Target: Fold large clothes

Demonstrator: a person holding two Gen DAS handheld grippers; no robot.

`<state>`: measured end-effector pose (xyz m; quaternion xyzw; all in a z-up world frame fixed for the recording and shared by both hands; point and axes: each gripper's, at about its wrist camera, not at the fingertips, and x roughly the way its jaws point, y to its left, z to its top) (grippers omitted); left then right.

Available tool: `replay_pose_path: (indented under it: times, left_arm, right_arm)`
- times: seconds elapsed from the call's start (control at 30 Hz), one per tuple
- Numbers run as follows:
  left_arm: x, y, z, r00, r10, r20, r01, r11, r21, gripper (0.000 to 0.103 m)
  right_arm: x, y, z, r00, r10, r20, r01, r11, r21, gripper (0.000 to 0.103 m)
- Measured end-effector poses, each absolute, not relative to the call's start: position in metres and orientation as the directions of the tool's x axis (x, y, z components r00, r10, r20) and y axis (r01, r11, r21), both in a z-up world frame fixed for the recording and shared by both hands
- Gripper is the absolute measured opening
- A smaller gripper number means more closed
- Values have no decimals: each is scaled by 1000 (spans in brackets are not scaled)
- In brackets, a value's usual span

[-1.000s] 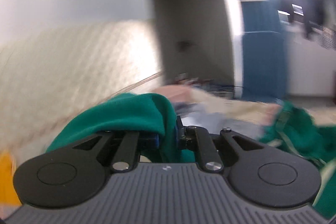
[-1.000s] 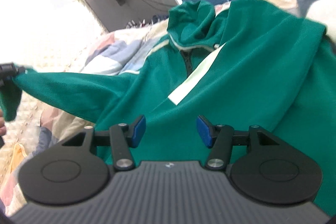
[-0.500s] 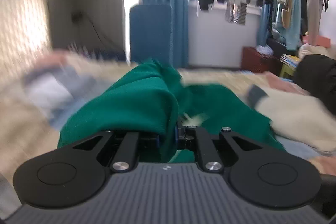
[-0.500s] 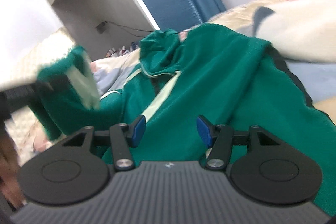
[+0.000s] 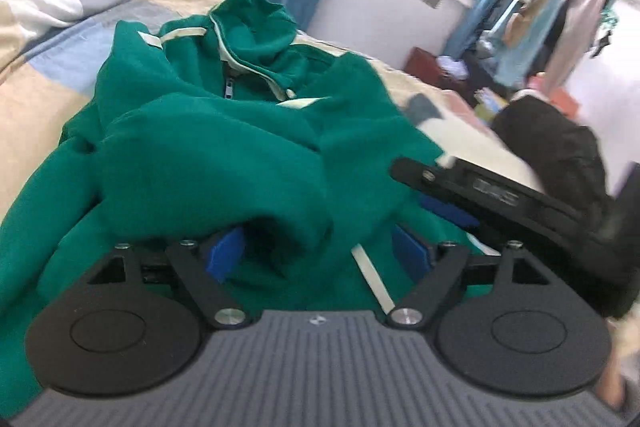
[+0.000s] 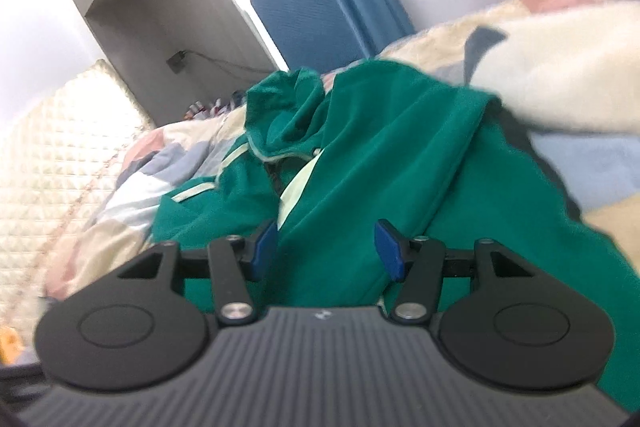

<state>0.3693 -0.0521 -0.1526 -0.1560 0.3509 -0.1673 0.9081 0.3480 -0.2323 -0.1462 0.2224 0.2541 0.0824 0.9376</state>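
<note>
As its jaws open, the left gripper (image 5: 318, 247) lets go of the sleeve (image 5: 224, 183), which now drapes across the jacket (image 5: 248, 99) body, probably the fold it was meant to make. Beside it, the right gripper (image 6: 326, 247) hovers half-spread and empty over the jacket, which lies on the bed (image 5: 52, 75).

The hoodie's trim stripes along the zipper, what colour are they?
Cream, on the green hoodie; the stripes show best in the left wrist view.
</note>
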Motion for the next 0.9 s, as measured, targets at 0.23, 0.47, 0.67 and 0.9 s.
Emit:
replay_pose_path:
  times: [0.23, 0.47, 0.67, 0.9]
  left_arm:
    - [337, 12, -137, 805, -356, -475, 136, 890, -436, 85]
    - [354, 90, -184, 852, -270, -449, -91, 768, -634, 85]
    - [372, 117, -212, 847, -242, -473, -154, 740, -655, 85]
    - [386, 119, -221, 851, -226, -473, -159, 749, -643, 85]
  right_arm:
    - [343, -218, -131, 874, 320, -365, -137, 884, 446, 58]
    - [335, -174, -114, 861, 416, -294, -300, 880, 367, 62]
    - [339, -116, -117, 819, 499, -283, -450, 865, 224, 83]
    - [353, -62, -157, 766, 475, -433, -539, 842, -31, 83]
